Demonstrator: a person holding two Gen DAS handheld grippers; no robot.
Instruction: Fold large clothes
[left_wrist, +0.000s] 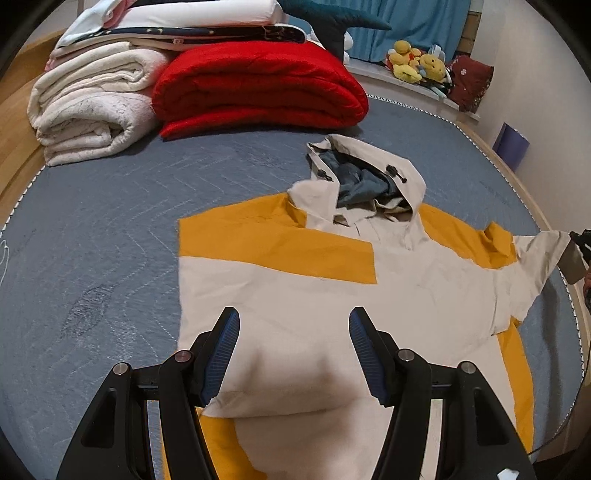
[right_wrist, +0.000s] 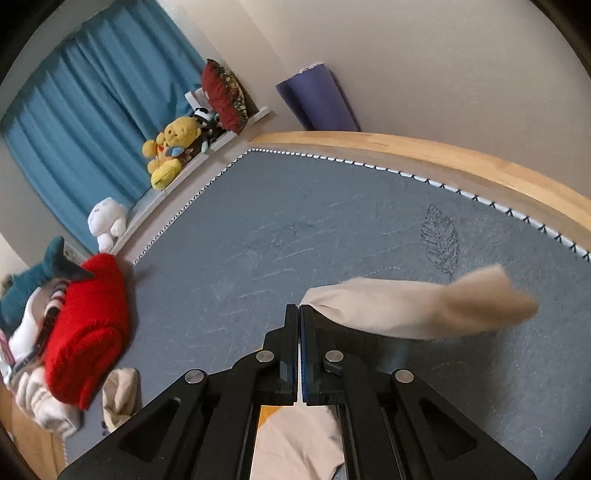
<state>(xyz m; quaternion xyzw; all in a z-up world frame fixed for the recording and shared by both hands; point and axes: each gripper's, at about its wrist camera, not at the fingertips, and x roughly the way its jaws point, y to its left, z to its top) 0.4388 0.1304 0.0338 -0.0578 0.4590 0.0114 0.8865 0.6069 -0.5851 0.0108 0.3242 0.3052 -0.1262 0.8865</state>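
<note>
Jacket, cream with yellow panels and a hood, lies spread flat on the grey-blue mattress; only the left wrist view shows it whole. Nearest in that view, the left gripper hangs over the jacket's lower body, tilted steeply down, its blue-padded fingers standing well apart with nothing between them. Further up lies the hood, and off to the right the sleeve is drawn out sideways and raised off the bed toward the frame edge.

The right wrist view shows the other end of that pull: the right gripper has its jaws pressed together on the cream sleeve, whose cuff end trails off blurred to the right, above the mattress. This gripper points at a shallower downward slant and is rolled, so the room leans.

Beyond the jacket, a folded red blanket and rolled white blankets sit at the far end of the bed. Farthest, plush toys line a ledge before the blue curtain, and a purple rolled mat leans on the wall.
</note>
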